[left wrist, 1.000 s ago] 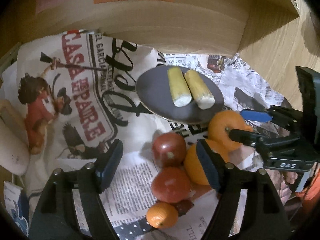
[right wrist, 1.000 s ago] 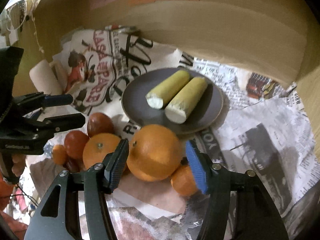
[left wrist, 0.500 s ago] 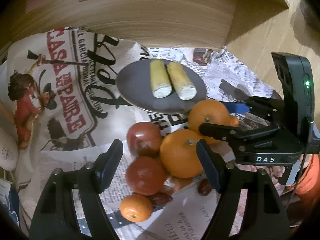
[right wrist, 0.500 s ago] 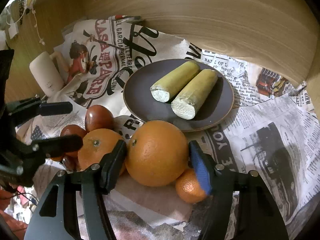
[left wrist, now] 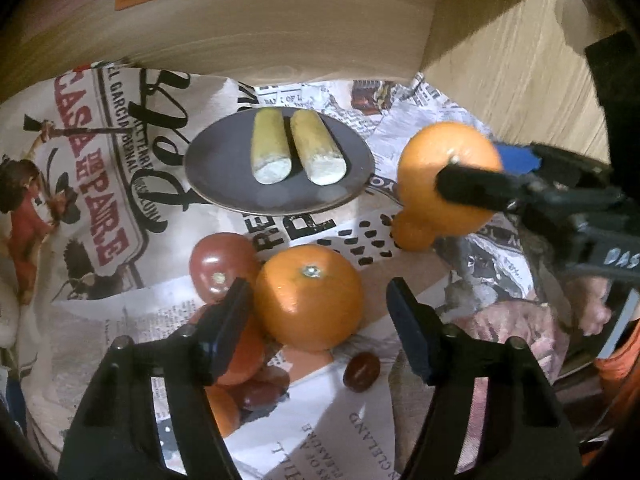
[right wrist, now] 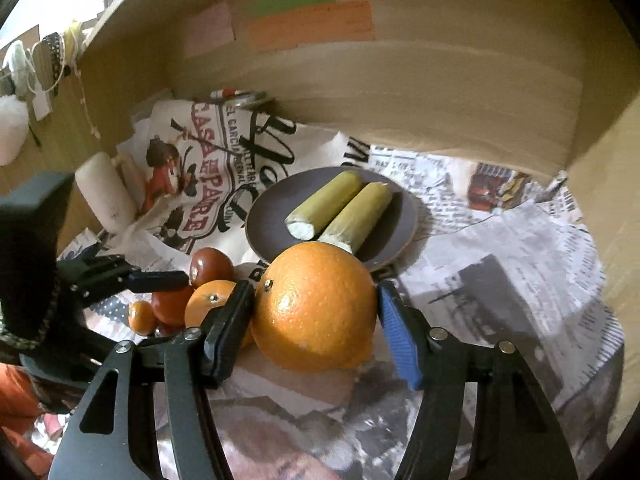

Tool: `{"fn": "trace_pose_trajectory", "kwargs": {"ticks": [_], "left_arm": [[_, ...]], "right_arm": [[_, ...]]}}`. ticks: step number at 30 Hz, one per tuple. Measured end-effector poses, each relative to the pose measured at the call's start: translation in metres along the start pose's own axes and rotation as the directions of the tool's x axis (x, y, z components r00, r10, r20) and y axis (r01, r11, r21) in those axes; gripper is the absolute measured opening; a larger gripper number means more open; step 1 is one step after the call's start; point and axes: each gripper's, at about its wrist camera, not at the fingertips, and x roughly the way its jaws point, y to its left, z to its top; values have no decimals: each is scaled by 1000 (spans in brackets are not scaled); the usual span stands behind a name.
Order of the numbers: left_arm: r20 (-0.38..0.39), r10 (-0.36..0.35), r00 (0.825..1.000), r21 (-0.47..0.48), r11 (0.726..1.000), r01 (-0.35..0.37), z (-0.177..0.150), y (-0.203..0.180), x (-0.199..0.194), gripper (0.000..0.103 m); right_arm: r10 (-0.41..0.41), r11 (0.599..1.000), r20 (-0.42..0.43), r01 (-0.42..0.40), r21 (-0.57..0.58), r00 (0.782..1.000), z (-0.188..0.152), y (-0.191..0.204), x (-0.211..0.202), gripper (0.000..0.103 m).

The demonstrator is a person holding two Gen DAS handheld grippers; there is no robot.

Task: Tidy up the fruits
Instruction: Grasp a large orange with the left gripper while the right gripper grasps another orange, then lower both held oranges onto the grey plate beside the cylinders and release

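My right gripper [right wrist: 316,316] is shut on a large orange [right wrist: 316,308], held just above the newspaper in front of the dark plate [right wrist: 264,224]. In the left wrist view that orange [left wrist: 440,148] hangs in the right gripper [left wrist: 468,168] over a small mandarin [left wrist: 412,232]. My left gripper [left wrist: 318,304] straddles a second orange [left wrist: 308,296]. Its jaws are closing. The left pad is at the fruit's side and a gap shows at the right pad. Two red tomatoes [left wrist: 220,264] and a small mandarin [left wrist: 220,408] lie beside it.
The plate [left wrist: 212,172] holds two pale yellow cut pieces [left wrist: 296,152]. Dark small fruits [left wrist: 360,366] lie on the newspaper [left wrist: 120,200]. A wooden wall [right wrist: 440,80] with coloured notes closes the back and right. A white cylinder [right wrist: 104,192] stands at the left.
The right gripper has raised the large orange off the pile, leaving the small mandarin behind. The left gripper has shifted over the second orange and its jaws have narrowed.
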Motion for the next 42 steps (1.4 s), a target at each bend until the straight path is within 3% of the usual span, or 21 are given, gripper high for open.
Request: {"fn": "trace_pose_trajectory", "kwargs": {"ticks": [13,18,24,30,35,42], "left_arm": [[-15,61,998,35,998,-60,11,-4,21,68],[-14,100,995,111,989,-98,18,-14,32,68],[-15,195,981,222,957,-187,7,-22,36,65],[-25,164,986,166,973,-158,9,-15,33,64],[-47,66,997,82,995,-62,17,-7,29,63],[17,13,1000,23,1000,-13,38,2,10,63]], "right_arm": [[13,999,13,-14,47,1000,-14,-14,-11,60],[15,998,21,-16,54,1000,-14,-17,-14,60],[29,997,19,-30,76,999,-15,-23,-13,60],[30,996,9,-31,89,999,-14,-28,-7,60],[29,997,14,-30,74,999,-10,-28,-6,60],[16,998,30,-17,57,999,3,-28,-5,60]]}}
